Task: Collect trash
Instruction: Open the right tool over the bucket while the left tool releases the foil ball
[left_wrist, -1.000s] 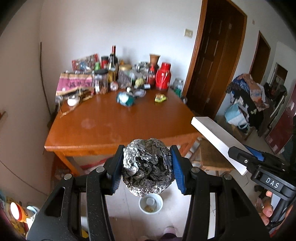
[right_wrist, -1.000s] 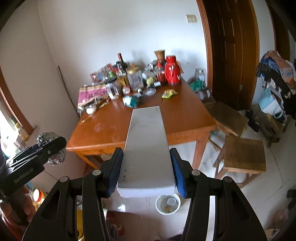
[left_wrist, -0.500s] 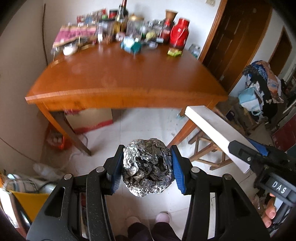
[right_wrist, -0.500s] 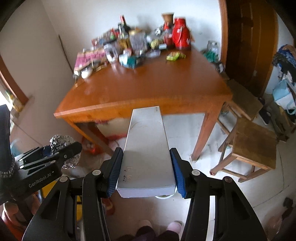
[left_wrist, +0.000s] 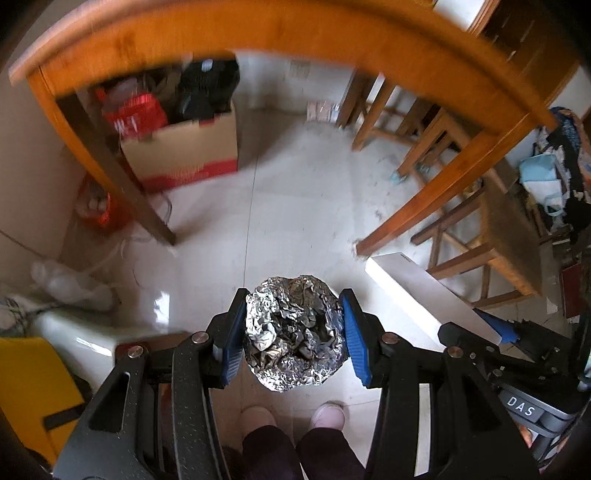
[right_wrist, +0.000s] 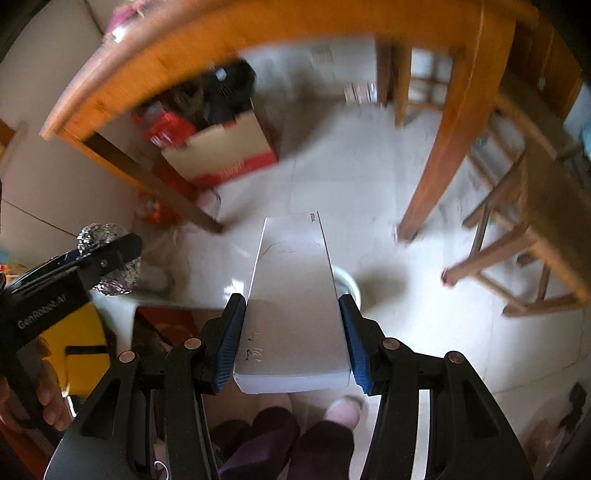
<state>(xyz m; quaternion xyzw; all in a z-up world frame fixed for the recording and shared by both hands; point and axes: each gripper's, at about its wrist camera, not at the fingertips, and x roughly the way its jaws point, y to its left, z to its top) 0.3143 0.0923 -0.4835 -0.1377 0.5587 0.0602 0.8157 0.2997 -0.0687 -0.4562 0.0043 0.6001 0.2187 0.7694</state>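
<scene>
A crumpled ball of aluminium foil (left_wrist: 293, 332) sits between the blue pads of my left gripper (left_wrist: 293, 338), which is shut on it. My right gripper (right_wrist: 293, 341) is shut on a long flat white box (right_wrist: 293, 291) that sticks forward over the floor. The box (left_wrist: 428, 295) also shows at the right of the left wrist view, and the foil ball (right_wrist: 110, 258) shows at the left of the right wrist view. Both grippers point steeply down at the pale tiled floor. The rim of a white bin (right_wrist: 349, 286) peeks out from under the box, and the foil ball hides it in the left wrist view.
The wooden table's edge (left_wrist: 295, 33) arches overhead, its legs (left_wrist: 122, 184) on either side. A cardboard box of clutter (left_wrist: 184, 147) sits under it. Wooden stools (right_wrist: 535, 229) stand to the right. A yellow container (left_wrist: 29, 384) is at the lower left. A person's slippered feet (left_wrist: 291, 413) stand below the grippers.
Both grippers have dropped from above the tabletop to below its edge and tipped down toward the floor. Each keeps its hold, on the foil ball and on the white box.
</scene>
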